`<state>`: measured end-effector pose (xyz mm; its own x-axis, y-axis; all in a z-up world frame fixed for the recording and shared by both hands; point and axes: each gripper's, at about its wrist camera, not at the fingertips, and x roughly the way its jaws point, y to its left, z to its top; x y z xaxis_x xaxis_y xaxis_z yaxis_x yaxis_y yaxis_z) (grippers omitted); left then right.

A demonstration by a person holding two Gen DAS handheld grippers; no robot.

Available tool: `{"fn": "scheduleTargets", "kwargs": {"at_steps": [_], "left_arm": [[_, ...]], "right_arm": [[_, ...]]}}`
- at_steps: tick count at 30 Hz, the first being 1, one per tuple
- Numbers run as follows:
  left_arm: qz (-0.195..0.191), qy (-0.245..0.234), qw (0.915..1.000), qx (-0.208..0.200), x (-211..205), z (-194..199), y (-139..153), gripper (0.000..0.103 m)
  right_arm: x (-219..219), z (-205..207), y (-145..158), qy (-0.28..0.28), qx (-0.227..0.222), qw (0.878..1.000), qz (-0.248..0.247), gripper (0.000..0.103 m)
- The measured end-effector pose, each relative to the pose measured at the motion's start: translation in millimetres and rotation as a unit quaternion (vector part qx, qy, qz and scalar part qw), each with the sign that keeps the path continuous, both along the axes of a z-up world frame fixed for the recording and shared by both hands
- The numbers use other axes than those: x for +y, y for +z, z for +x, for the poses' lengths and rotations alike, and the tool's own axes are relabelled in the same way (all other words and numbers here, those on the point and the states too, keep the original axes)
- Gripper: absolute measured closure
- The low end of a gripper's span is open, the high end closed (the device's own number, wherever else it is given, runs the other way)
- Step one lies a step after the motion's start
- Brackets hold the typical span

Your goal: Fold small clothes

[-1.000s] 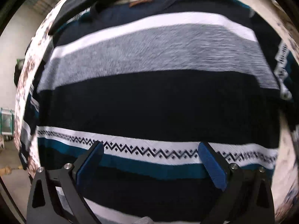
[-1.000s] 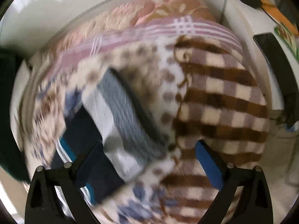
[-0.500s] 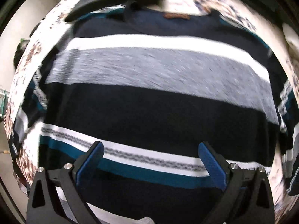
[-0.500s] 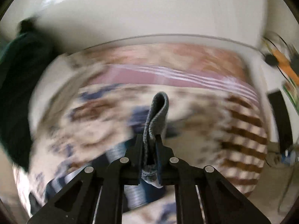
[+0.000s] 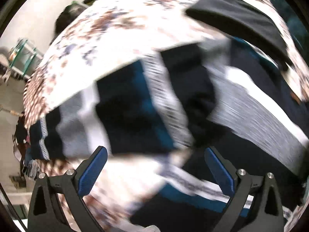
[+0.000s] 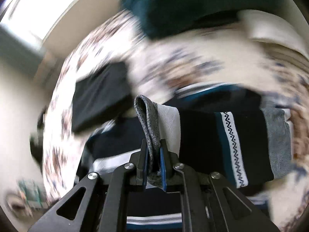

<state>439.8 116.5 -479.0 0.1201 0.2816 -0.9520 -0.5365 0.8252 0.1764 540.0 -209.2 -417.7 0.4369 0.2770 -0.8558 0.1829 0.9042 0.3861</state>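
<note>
A striped sweater [image 5: 251, 116], navy, grey, white and teal, lies on a floral blanket [image 5: 115, 29]. Its sleeve [image 5: 123, 112] stretches out to the left in the blurred left wrist view. My left gripper [image 5: 154, 166] is open and empty, just above the sleeve's near edge and the sweater's hem. My right gripper [image 6: 154, 154] is shut on the other sleeve's grey cuff [image 6: 148, 116]. The striped sleeve [image 6: 222, 145] hangs from it to the right, above the sweater's body [image 6: 115, 135].
A folded black garment [image 5: 241, 19] lies on the blanket beyond the sweater; it also shows in the right wrist view [image 6: 100, 96]. A dark teal garment [image 6: 183, 5] lies at the far end. A pale wall [image 6: 19, 106] lies to the left.
My right gripper closed on the sleeve cuff, lifted it and swung left over the sweater. My left gripper swung left from the sweater's body toward its left sleeve, still open.
</note>
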Motion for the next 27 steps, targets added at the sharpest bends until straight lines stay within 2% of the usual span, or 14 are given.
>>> {"fn": "scheduleTargets", "kwargs": {"at_steps": [2, 5, 8, 12, 14, 16, 17, 19, 20, 22, 24, 26, 27], "left_arm": [[0.000, 0.017, 0.9998, -0.004, 27.2, -11.9, -2.1, 0.000], [-0.002, 0.037, 0.9993, -0.006, 55.0, -22.6, -21.5, 0.000], [-0.004, 0.047, 0.9989, -0.007, 88.3, -29.6, -31.0, 0.000], [-0.016, 0.062, 0.9979, -0.005, 99.7, -40.6, -35.8, 0.000], [-0.024, 0.067, 0.9975, -0.006, 105.0, -44.1, -37.3, 0.000], [-0.030, 0.073, 0.9969, -0.010, 109.7, -51.6, -34.6, 0.000], [-0.033, 0.074, 0.9966, -0.012, 112.1, -55.6, -32.5, 0.000], [-0.037, 0.078, 0.9961, -0.019, 117.7, -68.0, -25.2, 0.000], [-0.035, 0.081, 0.9959, -0.019, 119.4, -74.5, -22.7, 0.000], [-0.037, 0.094, 0.9947, -0.020, 124.7, -89.4, -19.4, 0.000], [-0.040, 0.107, 0.9934, -0.016, 127.5, -98.7, -20.6, 0.000], [-0.040, 0.112, 0.9928, -0.012, 128.0, -101.9, -24.2, 0.000], [-0.039, 0.113, 0.9928, -0.007, 128.7, -102.0, -27.7, 0.000]], "right_arm": [[72.5, 8.4, -23.0, 0.053, 0.012, 0.998, -0.017, 0.092], [148.9, 11.2, -56.5, 0.100, 0.029, 0.994, -0.046, 0.092], [203.9, 9.8, -80.2, 0.129, 0.039, 0.989, -0.063, 0.092], [240.8, 7.9, -98.5, 0.145, 0.049, 0.984, -0.089, 0.092], [253.6, 4.6, -105.3, 0.147, 0.054, 0.982, -0.102, 0.092], [259.2, 7.8, -102.7, 0.152, 0.063, 0.980, -0.108, 0.087], [260.1, 7.8, -105.2, 0.164, 0.079, 0.979, -0.089, 0.082], [251.4, 10.7, -97.3, 0.180, 0.100, 0.978, -0.011, 0.059], [240.9, 8.2, -91.2, 0.181, 0.109, 0.977, 0.026, 0.039], [215.6, 0.4, -74.3, 0.160, 0.101, 0.981, 0.029, 0.035], [189.8, -9.8, -61.7, 0.134, 0.093, 0.987, 0.003, 0.032], [178.5, -16.3, -60.7, 0.125, 0.101, 0.986, -0.036, 0.032], [176.2, -18.0, -64.5, 0.121, 0.107, 0.986, -0.038, 0.032]]}}
